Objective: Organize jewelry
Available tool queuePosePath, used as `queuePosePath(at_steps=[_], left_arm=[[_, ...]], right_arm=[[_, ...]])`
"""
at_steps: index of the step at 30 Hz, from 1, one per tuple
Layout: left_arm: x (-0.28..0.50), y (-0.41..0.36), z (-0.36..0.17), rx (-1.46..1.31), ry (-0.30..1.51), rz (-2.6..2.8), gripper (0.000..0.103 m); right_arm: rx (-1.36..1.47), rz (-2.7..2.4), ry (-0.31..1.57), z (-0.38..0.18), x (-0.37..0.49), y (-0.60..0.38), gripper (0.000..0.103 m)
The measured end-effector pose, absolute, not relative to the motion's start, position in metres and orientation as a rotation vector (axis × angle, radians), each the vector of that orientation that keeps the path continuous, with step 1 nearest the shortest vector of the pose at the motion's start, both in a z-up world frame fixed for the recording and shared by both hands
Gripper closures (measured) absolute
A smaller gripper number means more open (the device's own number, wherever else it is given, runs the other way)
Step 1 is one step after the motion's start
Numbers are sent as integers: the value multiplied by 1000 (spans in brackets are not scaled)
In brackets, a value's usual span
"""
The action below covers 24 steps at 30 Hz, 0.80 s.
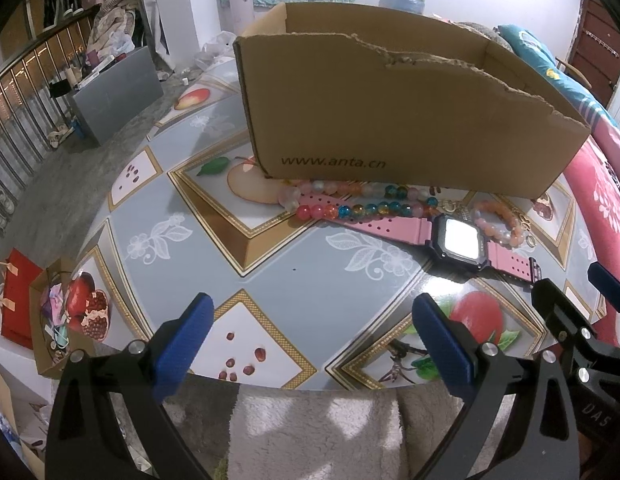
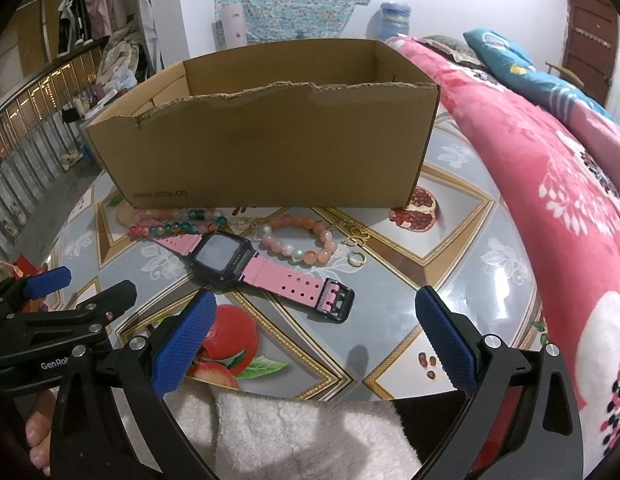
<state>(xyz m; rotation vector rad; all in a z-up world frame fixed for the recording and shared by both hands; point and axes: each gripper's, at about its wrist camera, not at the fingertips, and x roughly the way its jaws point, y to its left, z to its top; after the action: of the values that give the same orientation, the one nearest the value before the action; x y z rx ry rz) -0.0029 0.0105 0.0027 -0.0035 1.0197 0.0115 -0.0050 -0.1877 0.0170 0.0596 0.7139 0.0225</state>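
Jewelry lies in a loose row on the fruit-patterned table [image 2: 462,280], just in front of the torn-rimmed cardboard box [image 2: 270,152] that fills the upper middle of both views; nothing can be seen inside the box from these angles.

Largest of the pieces is the pink-strapped watch [image 2: 222,258], lying flat at centre frame in the right view. It is likely stiff at the case and flexible at the strap, so the black buckle end [image 2: 336,300], nearest the right gripper [image 2: 314,344], looks the easiest place to pinch.

Next, the multicoloured bead strand [image 1: 366,204] lies against the box's base, its near side draped over the watch strap; it should be limp and slippery, best taken across a single bead.

Right of the watch, the peach bead bracelet [image 2: 300,240] holds a ring shape.

Smallest is the gold ring [image 2: 356,259], thin and likely hard to grasp.

Both the left gripper [image 1: 314,344] and the right hover with fingers spread wide, holding nothing.
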Motion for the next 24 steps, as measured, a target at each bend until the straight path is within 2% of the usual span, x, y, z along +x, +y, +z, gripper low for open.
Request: queuePosePath(at_steps=[24], left_arm=[[-3,9,7,2,1015,16,6]], right_arm=[[63,24,711,17,-7,-189,7]])
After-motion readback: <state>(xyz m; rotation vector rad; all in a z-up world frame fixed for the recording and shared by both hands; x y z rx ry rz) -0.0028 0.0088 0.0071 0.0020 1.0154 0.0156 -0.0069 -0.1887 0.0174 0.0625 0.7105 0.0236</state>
